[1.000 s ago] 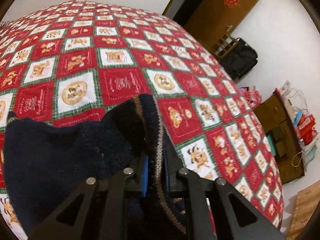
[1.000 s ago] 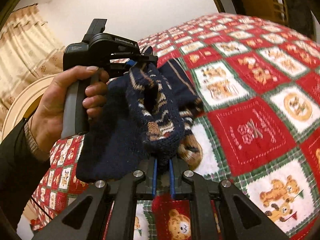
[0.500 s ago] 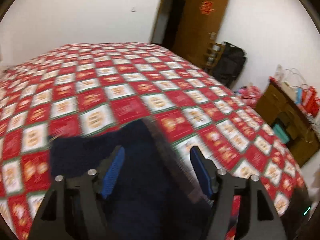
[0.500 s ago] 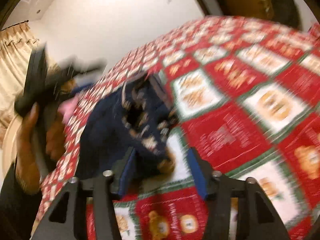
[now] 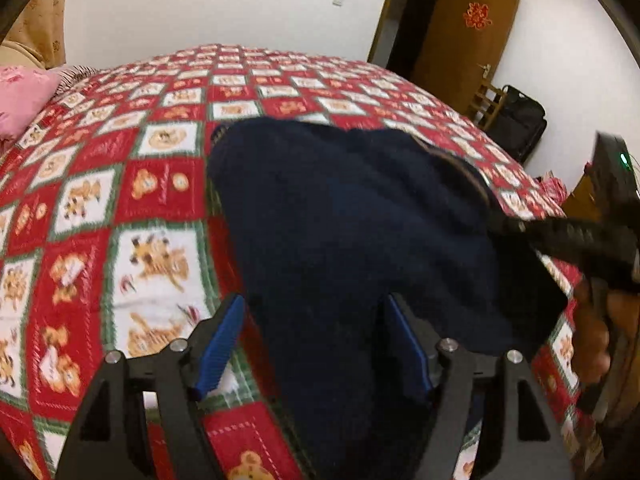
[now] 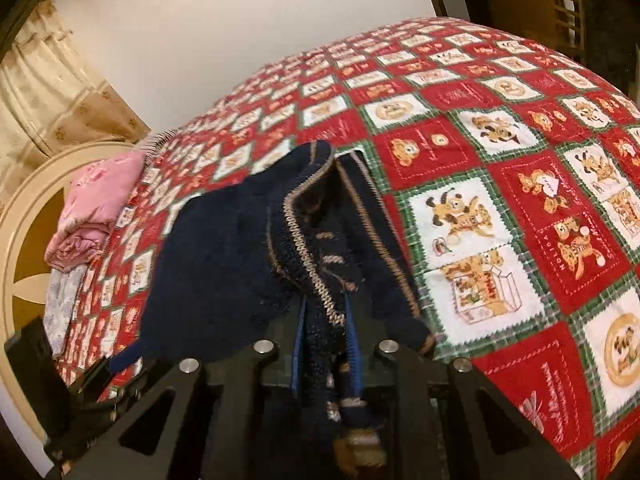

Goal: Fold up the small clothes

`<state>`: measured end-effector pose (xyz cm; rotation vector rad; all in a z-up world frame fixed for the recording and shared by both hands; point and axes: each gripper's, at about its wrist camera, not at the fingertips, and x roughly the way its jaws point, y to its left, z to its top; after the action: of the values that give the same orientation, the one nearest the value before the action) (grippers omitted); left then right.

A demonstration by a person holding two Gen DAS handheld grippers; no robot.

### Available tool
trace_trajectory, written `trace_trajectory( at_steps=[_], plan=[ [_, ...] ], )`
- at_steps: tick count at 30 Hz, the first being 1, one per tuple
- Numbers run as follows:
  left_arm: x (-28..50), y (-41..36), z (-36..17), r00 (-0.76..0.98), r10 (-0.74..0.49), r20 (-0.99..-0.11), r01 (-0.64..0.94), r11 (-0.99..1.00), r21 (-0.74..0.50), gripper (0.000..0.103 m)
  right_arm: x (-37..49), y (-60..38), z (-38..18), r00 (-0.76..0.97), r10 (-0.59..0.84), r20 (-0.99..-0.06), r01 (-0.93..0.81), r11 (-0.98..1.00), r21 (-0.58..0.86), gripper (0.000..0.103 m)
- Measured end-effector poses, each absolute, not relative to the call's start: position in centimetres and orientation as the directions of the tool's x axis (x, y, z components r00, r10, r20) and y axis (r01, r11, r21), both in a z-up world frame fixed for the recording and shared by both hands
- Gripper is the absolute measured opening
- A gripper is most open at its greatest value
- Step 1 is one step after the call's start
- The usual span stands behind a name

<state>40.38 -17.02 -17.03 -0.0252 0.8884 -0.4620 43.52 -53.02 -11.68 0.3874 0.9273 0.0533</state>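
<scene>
A small navy knit sweater [image 5: 352, 220] with tan trim lies in a heap on the red checked bedspread [image 5: 160, 184]. My left gripper [image 5: 314, 340] hovers over its near end. Its jaws are opening wide and the blue pads [image 5: 218, 344] stand clear of the knit on either side. In the right wrist view the sweater [image 6: 224, 248] shows its tan-striped edge band. My right gripper [image 6: 325, 340] is closing, and its pads pinch that band. The right gripper [image 5: 508, 226], in a person's hand [image 5: 592, 344], also shows blurred at the sweater's right side.
Folded pink cloth [image 6: 100, 200] lies by the round cream headboard [image 6: 24, 240] at the bed's left. A brown door [image 5: 472, 40] and a black bag [image 5: 520, 128] stand beyond the far right corner. Bare bedspread [image 6: 500, 160] stretches right of the sweater.
Both grippers let go of the lifted sweater, which now lies on the bed. The left one pulled back and stays open. The right one opened, then closed on the trimmed edge.
</scene>
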Motion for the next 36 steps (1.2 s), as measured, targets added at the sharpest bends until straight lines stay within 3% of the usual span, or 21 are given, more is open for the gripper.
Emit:
trace_trajectory(
  at_steps=[6,10,11,13,18,21,24,28,31,36],
  plan=[
    [39.5,-17.4,-18.6,0.524,-0.410,-0.746,0.383,0.896,-0.224,0.088,42.6,-56.2,-13.2,0.600,0.185,-0.779,0.210,0.902,0.376,0.016],
    [39.3,-17.4,-19.0,0.518,-0.411,-0.750,0.383,0.896,-0.226,0.089,43.2,-57.6,-14.9,0.580,0.245,-0.777,0.245,0.857,0.453,0.018],
    [39.3,-17.4,-19.1,0.516,-0.413,-0.751,0.387,0.894,-0.226,0.089,43.2,-58.2,-14.8,0.575,0.256,-0.777,0.269,0.838,0.475,0.021],
    [39.0,-17.1,-19.2,0.522,-0.421,-0.742,0.386,0.892,-0.235,0.089,42.9,-58.3,-13.7,0.587,0.216,-0.780,0.278,0.851,0.445,0.037],
    [38.5,-17.0,-19.6,0.524,-0.431,-0.734,0.387,0.889,-0.246,0.089,43.1,-55.0,-8.7,0.691,0.092,-0.717,0.163,0.947,0.278,0.037],
    [38.6,-17.1,-19.7,0.525,-0.420,-0.740,0.380,0.894,-0.238,0.094,44.8,-50.7,-7.3,0.700,0.148,-0.699,-0.005,0.979,0.203,0.037],
    [38.7,-17.0,-19.9,0.518,-0.426,-0.742,0.374,0.893,-0.251,0.095,47.3,-47.5,-8.8,0.619,0.216,-0.755,-0.110,0.976,0.190,0.037],
    [38.7,-16.9,-20.0,0.514,-0.426,-0.745,0.371,0.893,-0.255,0.099,49.6,-48.3,-12.5,0.549,0.129,-0.826,-0.020,0.990,0.142,0.037],
    [38.8,-17.2,-20.1,0.512,-0.418,-0.750,0.378,0.894,-0.240,0.101,49.7,-51.0,-14.0,0.554,0.209,-0.806,0.011,0.966,0.258,0.037],
    [38.8,-17.4,-20.2,0.512,-0.414,-0.753,0.378,0.895,-0.236,0.102,49.0,-51.2,-13.9,0.573,0.226,-0.788,-0.008,0.963,0.270,0.037]
  ],
)
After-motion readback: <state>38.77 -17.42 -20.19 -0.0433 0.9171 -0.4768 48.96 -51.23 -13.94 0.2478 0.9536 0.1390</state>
